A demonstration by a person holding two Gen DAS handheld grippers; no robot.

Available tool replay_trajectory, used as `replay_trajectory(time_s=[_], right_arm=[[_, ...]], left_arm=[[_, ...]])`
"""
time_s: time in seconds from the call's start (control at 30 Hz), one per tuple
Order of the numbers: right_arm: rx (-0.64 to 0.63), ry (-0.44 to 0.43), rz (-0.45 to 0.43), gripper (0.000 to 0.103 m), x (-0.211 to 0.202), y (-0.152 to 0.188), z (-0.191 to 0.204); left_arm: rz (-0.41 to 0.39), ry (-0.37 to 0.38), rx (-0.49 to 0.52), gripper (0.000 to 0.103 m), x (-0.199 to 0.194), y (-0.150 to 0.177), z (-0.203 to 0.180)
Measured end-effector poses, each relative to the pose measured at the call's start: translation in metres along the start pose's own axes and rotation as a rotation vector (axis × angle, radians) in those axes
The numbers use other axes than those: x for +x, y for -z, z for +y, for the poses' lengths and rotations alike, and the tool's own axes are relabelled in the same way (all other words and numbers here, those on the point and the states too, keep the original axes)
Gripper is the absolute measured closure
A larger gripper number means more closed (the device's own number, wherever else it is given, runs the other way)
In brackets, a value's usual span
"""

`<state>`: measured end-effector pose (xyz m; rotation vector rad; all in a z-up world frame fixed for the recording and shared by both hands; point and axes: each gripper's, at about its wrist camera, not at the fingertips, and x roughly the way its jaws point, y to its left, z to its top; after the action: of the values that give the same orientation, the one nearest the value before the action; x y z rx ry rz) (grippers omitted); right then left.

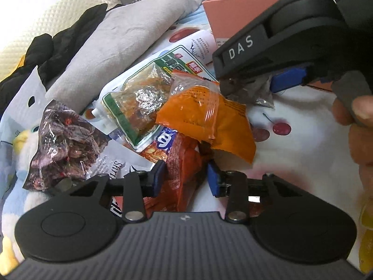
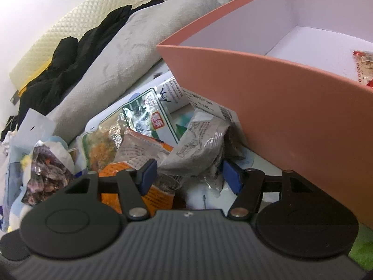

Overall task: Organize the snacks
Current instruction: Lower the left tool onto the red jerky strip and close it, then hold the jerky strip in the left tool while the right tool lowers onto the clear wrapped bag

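Grey-and-clear crinkled plastic snack packet (image 2: 200,144) lies betw. spread fingers of right gripper (image 2: 190,175), just left of salmon-pink cardboard box (image 2: 291,121). Left gripper (image 1: 184,177), jaws apart, straddles red-orange foil snack bag (image 1: 184,163); orange plastic packet (image 1: 209,119) just ahead.

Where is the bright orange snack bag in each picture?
Left wrist view: the orange bag lies in the middle of the pile, beyond the left gripper.
Right wrist view: the orange bag peeks out low left, behind the right gripper.
Shared landmark: the pink box.
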<state>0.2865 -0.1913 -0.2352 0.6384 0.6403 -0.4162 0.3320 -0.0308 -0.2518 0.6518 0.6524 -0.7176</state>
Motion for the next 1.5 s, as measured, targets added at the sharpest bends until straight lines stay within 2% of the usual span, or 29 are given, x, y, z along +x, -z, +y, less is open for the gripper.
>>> replay_trajectory(time_s=[0.23,0.57,0.73,0.83,1.07,1.3,1.5], right_arm=[[-0.012,-0.023,0.026,0.048,-0.003,-0.004,-0.001],[-0.062,-0.034,0.092,0.049,-0.027,-0.001,-0.010],[-0.118,-0.045,0.109,0.049,-0.047,0.007,-0.018],[-0.159,-0.043,0.119,0.049,-0.057,0.014,-0.022],[-0.245,-0.064,0.149,0.049,-0.080,0.030,-0.032],[-0.355,-0.099,0.187,0.049,-0.104,0.043,-0.040],[-0.466,-0.136,0.224,0.049,-0.121,0.050,-0.049]], left_arm=[[0.021,-0.013,-0.030,0.060,-0.006,0.002,-0.002],[0.058,-0.062,-0.108,0.062,-0.036,0.005,-0.013],[0.091,-0.094,-0.133,0.062,-0.053,0.011,-0.027],[0.117,-0.156,-0.136,0.064,-0.060,0.018,-0.035],[0.136,-0.167,-0.278,0.065,-0.078,0.030,-0.041],[0.131,-0.144,-0.493,0.065,-0.101,0.039,-0.051],[0.112,-0.138,-0.626,0.065,-0.125,0.042,-0.063]])
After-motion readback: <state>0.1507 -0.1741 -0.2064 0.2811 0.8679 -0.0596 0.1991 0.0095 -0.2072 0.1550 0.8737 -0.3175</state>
